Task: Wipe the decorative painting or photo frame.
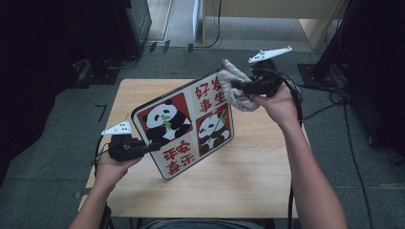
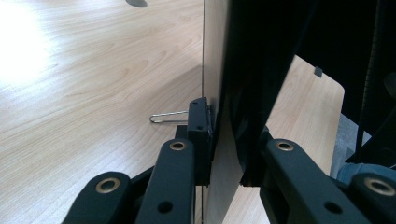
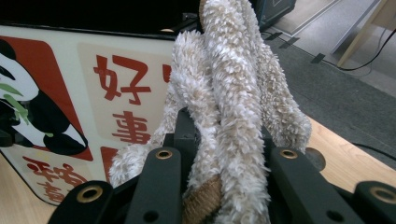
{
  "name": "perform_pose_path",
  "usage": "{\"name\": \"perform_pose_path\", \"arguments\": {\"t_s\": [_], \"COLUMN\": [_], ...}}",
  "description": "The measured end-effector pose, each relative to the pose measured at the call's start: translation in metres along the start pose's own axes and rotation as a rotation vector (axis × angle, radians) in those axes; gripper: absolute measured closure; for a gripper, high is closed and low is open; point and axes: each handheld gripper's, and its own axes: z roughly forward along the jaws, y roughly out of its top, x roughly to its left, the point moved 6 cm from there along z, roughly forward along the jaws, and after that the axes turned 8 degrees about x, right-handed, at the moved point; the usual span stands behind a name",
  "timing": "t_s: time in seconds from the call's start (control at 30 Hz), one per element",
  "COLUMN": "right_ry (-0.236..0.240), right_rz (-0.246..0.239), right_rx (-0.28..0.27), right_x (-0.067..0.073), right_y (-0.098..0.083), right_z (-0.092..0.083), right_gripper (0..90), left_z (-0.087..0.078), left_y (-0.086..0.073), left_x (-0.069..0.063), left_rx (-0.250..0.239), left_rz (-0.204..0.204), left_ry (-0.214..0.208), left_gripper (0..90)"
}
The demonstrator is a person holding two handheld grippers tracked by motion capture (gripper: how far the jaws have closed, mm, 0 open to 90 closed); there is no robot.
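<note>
A square board (image 1: 184, 126) printed with pandas and red Chinese characters stands tilted on its lower edge on the wooden table (image 1: 248, 181). My left gripper (image 1: 154, 147) is shut on the board's left edge; in the left gripper view the thin board (image 2: 215, 84) runs edge-on between the jaws. My right gripper (image 1: 236, 86) is shut on a fluffy beige cloth (image 1: 235, 90) and holds it against the board's upper right corner. In the right gripper view the cloth (image 3: 233, 93) bulges between the jaws, with the printed board (image 3: 93, 93) just behind it.
A thin wire loop (image 2: 166, 116) lies on the tabletop beside the board. Cables (image 1: 329, 100) trail over the grey floor to the right of the table. Dark equipment (image 1: 124, 28) stands at the back left, and a light wooden desk (image 1: 267, 14) at the back.
</note>
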Motion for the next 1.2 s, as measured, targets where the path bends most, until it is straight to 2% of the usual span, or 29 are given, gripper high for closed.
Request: {"name": "perform_pose_path", "arguments": {"t_s": [0.6,0.87,1.2], "right_ry": [0.042,0.054,0.07], "right_rz": [0.039,0.061,0.069], "right_rx": [0.001,0.003,0.006], "right_x": [-0.005,-0.007,-0.006], "right_y": [-0.023,-0.039,-0.051], "right_z": [0.017,0.024,0.03], "right_gripper": [73.5,73.5,73.4], "left_z": [0.0,0.0,0.0], "left_y": [0.001,0.001,0.001], "left_x": [0.0,0.0,0.0], "left_rx": [0.01,0.013,0.015], "left_rz": [0.01,0.012,0.014], "left_ry": [-0.003,-0.004,-0.004], "left_gripper": [79.6,79.7,79.7]}}
